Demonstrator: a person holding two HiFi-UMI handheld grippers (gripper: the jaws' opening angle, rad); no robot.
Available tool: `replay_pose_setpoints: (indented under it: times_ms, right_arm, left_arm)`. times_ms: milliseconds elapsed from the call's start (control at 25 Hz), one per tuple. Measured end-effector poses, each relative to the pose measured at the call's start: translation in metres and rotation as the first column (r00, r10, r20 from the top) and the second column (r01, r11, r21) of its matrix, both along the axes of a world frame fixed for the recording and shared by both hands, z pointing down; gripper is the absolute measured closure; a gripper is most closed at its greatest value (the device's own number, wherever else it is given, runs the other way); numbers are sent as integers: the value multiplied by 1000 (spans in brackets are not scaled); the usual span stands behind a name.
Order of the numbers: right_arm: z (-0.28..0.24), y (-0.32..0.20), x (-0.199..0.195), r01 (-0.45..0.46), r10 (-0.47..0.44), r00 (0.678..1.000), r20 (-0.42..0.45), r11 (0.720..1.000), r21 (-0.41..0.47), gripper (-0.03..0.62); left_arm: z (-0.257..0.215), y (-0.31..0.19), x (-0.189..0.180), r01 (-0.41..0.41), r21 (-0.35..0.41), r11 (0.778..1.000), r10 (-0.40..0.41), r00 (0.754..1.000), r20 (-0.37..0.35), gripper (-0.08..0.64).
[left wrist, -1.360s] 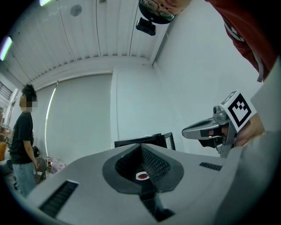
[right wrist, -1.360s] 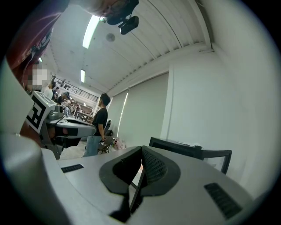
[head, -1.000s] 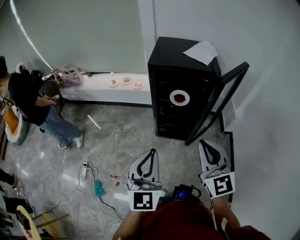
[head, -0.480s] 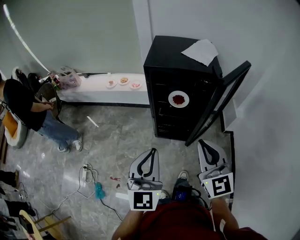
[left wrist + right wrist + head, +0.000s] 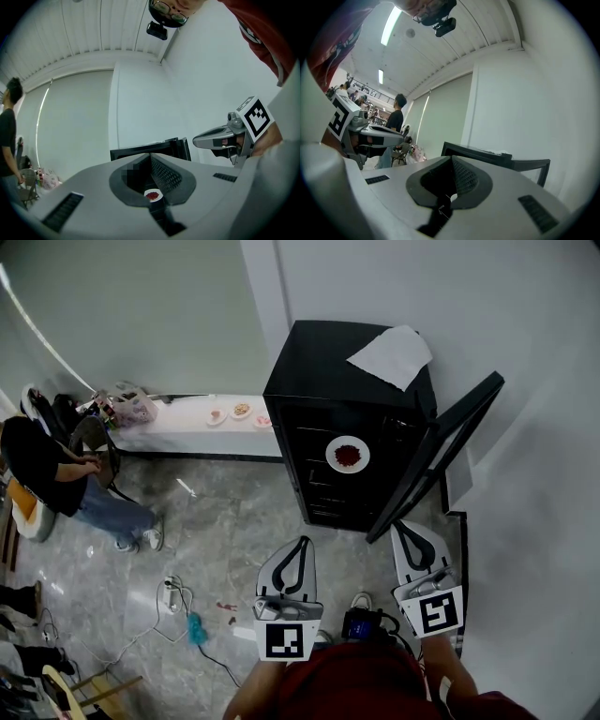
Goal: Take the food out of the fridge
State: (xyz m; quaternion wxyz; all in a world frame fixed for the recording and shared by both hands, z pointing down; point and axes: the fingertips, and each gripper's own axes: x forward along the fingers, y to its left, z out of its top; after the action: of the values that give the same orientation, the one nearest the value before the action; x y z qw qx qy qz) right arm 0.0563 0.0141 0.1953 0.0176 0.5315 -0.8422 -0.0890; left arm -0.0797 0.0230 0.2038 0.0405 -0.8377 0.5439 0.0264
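We see the left tongs (image 5: 302,543) pinched together with nothing in them. The right tongs (image 5: 405,526) are the same, jaws meeting at the tips, empty. Both are held level, side by side, pointing at the black fridge (image 5: 319,357) and well short of it. The fridge door (image 5: 441,446) stands swung open on the right.

The food is a small round white plate (image 5: 348,454) with a heap of dark red bits in the middle. It sits on a shelf in the upper half of the fridge, facing us.

A white sheet of paper (image 5: 391,355) lies on the fridge top. Left of the fridge, a low white worktop (image 5: 178,423) along the wall carries three small plates (image 5: 241,410) and a pink basket (image 5: 134,407). A person (image 5: 47,460) sits at the far left. On the grey marble floor (image 5: 234,521) we see a power strip (image 5: 172,584) with cables.
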Motion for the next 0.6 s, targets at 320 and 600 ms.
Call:
replay_pose_setpoints:
  times_ms: [320, 600]
  right_arm:
    - [1, -40, 36, 29, -29, 999, 13, 1000, -4, 571]
    - [3, -67, 68, 46, -46, 999, 27, 999, -11, 570]
  left_arm:
    - [0, -37, 41, 12, -22, 1000, -11, 999, 32, 545]
    - [5, -61, 71, -12, 16, 1000, 8, 959, 284, 545]
